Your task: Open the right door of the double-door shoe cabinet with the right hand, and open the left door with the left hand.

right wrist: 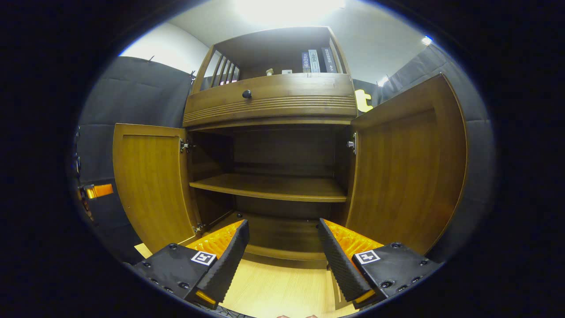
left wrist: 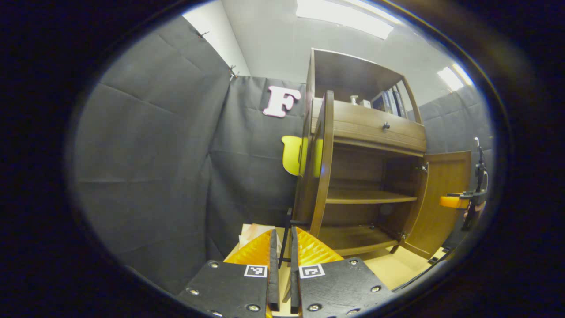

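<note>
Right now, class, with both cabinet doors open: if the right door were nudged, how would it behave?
The right door is probably stiff: it looks like a solid wooden panel. It would likely swing rather than slide, since a hinge fixes its inner edge. It seems free to move; the right hand-held gripper is open, touching nothing.

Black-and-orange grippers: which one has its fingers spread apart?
The right gripper: its fingers gape before the open wooden cabinet, while the left gripper's sit nearly closed around a thin black bar.

Shoe cabinet [right wrist: 269, 101]: brown wood, upright on pale floor. Left door [right wrist: 152, 185] and right door [right wrist: 408, 168] both swung wide open. Inside bare: one shelf [right wrist: 273, 187], dark bottom board.
</note>
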A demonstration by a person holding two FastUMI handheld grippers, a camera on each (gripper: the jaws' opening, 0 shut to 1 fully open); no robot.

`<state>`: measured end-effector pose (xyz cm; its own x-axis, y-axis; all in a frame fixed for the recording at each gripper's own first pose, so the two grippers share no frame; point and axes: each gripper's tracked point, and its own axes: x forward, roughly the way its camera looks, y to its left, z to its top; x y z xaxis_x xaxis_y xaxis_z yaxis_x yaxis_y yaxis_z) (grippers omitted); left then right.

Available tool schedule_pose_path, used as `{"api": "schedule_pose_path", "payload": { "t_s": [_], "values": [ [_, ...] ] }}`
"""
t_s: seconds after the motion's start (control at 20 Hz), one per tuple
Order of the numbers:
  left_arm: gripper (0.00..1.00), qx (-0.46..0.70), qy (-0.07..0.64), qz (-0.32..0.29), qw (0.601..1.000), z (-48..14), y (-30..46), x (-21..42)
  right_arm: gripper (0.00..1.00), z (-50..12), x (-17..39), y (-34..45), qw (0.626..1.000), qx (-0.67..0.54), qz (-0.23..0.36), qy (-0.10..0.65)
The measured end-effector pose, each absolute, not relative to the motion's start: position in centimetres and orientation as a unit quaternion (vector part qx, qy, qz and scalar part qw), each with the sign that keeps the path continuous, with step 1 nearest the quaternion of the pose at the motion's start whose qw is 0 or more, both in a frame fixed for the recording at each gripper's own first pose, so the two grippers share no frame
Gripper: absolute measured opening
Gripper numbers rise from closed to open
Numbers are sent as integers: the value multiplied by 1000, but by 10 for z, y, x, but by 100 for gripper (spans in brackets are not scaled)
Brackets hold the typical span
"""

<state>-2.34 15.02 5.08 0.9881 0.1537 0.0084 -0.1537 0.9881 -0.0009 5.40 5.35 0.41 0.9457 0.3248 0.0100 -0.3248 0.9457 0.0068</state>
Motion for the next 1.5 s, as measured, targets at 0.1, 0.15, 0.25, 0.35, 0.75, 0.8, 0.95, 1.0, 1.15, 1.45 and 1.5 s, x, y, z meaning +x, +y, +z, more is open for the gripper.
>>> {"api": "schedule_pose_path", "payload": {
  "t_s": [0.1, 0.15, 0.25, 0.35, 0.75, 0.8, 0.95, 1.0, 1.15, 1.45, 1.5],
  "values": [
    [12, 0, -24, 92, 995, 83, 135, -41, 94, 7, 47, 60, 984, 2, 179, -4],
    [13, 2, -33, 107, 994, 100, 129, -45, 94, 10, 45, 59, 983, -1, 182, -7],
    [25, 5, -51, 115, 992, 126, 114, -57, 94, 15, 42, 62, 982, -6, 189, -16],
    [48, 11, -61, 123, 990, 141, 100, -64, 94, 17, 40, 62, 981, -8, 193, -18],
    [95, -13, -76, 173, 982, 143, 48, -62, 99, 8, 20, 19, 986, 26, 164, 3],
    [95, -19, -76, 172, 982, 140, 36, -57, 95, 8, 16, 14, 986, 28, 163, 4],
    [95, -16, -57, 160, 985, 128, 8, -46, 94, 6, 4, -3, 987, 25, 158, 5],
    [95, -10, -47, 157, 986, 122, 0, -39, 94, 7, 1, -8, 988, 23, 154, 3],
    [95, -3, -26, 151, 988, 111, -16, -26, 98, 4, -8, -23, 991, 23, 135, 0],
    [95, 37, -3, 154, 987, 87, -22, -16, 94, 8, -10, -21, 994, 22, 111, -7],
    [95, 39, 1, 153, 987, 83, -20, -11, 94, 10, -11, -18, 994, 17, 111, -10]
  ]
}}
